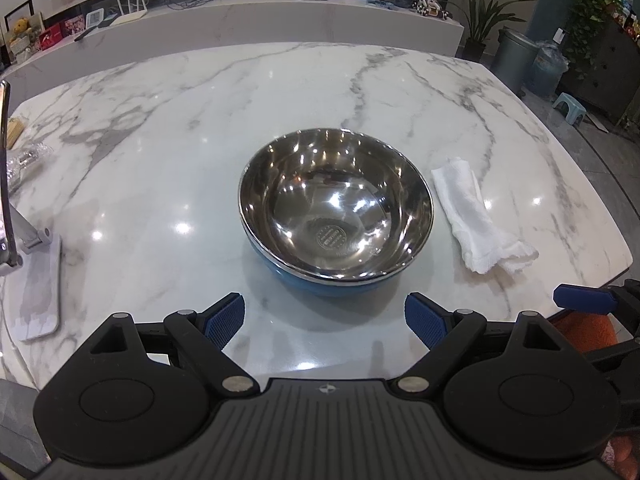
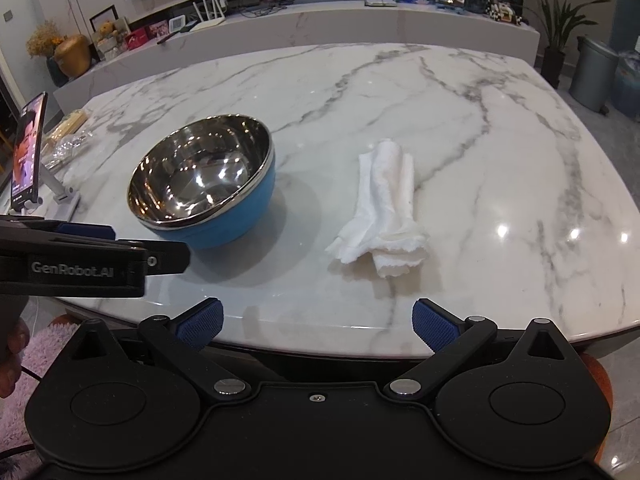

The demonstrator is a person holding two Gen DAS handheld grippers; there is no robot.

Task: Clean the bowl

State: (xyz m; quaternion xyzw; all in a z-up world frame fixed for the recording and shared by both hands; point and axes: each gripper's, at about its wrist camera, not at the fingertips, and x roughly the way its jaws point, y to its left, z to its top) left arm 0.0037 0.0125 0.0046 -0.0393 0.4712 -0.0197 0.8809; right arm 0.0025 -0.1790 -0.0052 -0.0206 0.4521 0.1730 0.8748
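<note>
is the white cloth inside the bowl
No, the white cloth lies folded on the marble table to the right of the bowl, apart from it, and the bowl holds nothing.

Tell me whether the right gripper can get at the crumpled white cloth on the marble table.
Probably yes: the right gripper is open, facing the crumpled white cloth, with only bare marble table between them.

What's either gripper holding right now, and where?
Nothing. Left gripper and right gripper are both open and empty; bowl and white cloth lie untouched.
</note>
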